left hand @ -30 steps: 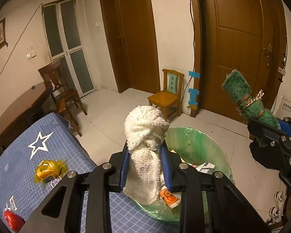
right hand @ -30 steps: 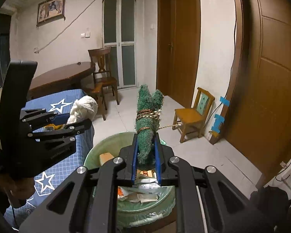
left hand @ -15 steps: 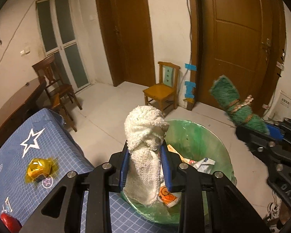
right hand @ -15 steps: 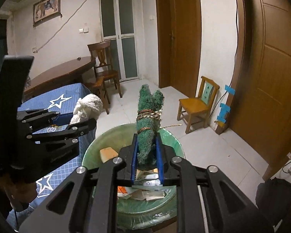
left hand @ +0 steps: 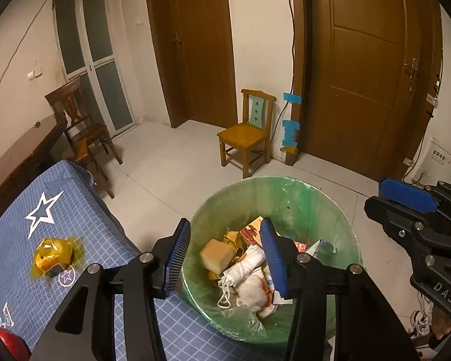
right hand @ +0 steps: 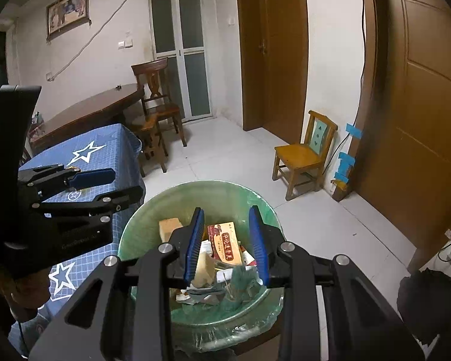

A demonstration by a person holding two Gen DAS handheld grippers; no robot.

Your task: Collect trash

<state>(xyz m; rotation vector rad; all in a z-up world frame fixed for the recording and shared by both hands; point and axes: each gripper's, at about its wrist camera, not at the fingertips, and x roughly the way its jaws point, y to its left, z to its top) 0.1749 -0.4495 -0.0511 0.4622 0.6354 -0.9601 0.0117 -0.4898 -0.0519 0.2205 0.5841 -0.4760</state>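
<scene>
Trash bin (left hand: 288, 192) holds a red Chinese-lettered box (right hand: 225, 242); both grippers (left hand: 225, 255) (right hand: 227, 245) hang empty, jaws opening.

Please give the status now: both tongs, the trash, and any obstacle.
Left tongs and right tongs opening, nothing between them. White rolled towel lies in green-lined round bin. Yellow foil wrapper remains on blue star tablecloth. No obstacle.

My own fingers (left hand: 177, 258) are covering part of the trash bin (left hand: 330, 207) and its near rim. A red object (left hand: 10, 344) is getting cut off at the frame's bottom-left corner. The box (right hand: 225, 242) print is reading too small for me. A green scrap (right hand: 240, 273) is blurring in the bin.
</scene>
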